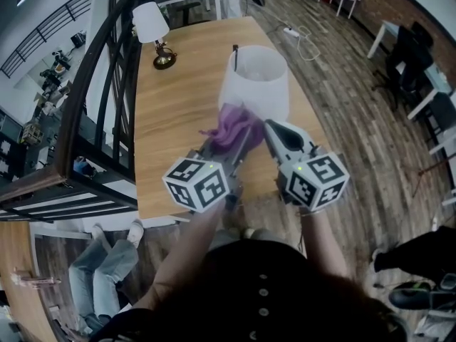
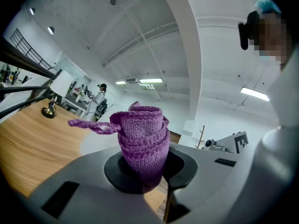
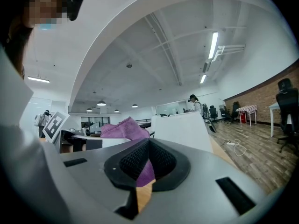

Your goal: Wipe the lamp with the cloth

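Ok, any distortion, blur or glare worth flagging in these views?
Head view: heavy fisheye curves the table edges, focus fine. Left gripper view: cloth sharp, dark corner vignetting. Right gripper view: ceiling strip light slightly blown out.

Purple cloth point(image 2: 142, 141) bunched between the left tongs point(image 2: 145, 171)

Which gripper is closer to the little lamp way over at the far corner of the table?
Left. The left gripper, holding the cloth, is on the little lamp's side. The right gripper sits farther right, by the big shade.
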Tool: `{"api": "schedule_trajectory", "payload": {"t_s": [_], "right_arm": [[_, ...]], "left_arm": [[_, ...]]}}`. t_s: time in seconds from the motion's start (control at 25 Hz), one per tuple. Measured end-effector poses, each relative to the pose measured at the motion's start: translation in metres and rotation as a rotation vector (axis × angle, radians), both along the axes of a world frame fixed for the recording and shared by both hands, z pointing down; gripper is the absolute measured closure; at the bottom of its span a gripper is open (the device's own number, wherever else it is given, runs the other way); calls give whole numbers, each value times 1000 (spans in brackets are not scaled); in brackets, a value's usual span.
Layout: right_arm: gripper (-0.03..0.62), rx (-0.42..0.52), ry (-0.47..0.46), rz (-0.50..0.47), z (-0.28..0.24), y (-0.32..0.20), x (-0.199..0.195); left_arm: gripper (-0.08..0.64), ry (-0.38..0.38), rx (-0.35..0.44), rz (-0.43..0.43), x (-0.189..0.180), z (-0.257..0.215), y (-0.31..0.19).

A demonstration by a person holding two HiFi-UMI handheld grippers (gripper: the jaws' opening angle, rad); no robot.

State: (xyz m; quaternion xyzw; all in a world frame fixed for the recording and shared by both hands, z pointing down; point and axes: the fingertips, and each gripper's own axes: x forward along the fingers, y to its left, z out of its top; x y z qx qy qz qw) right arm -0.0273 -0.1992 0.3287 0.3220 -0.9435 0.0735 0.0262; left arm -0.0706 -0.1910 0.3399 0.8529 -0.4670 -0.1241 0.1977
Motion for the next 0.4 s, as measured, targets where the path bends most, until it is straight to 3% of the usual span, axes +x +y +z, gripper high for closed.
{"api": "schedule_trajectory", "payload": {"t_s": [0.4], "right_arm": [[580,-3,3,15,6,-3,3]], "left_arm": [[499,-4,-7,-1,2,4,2]]}}
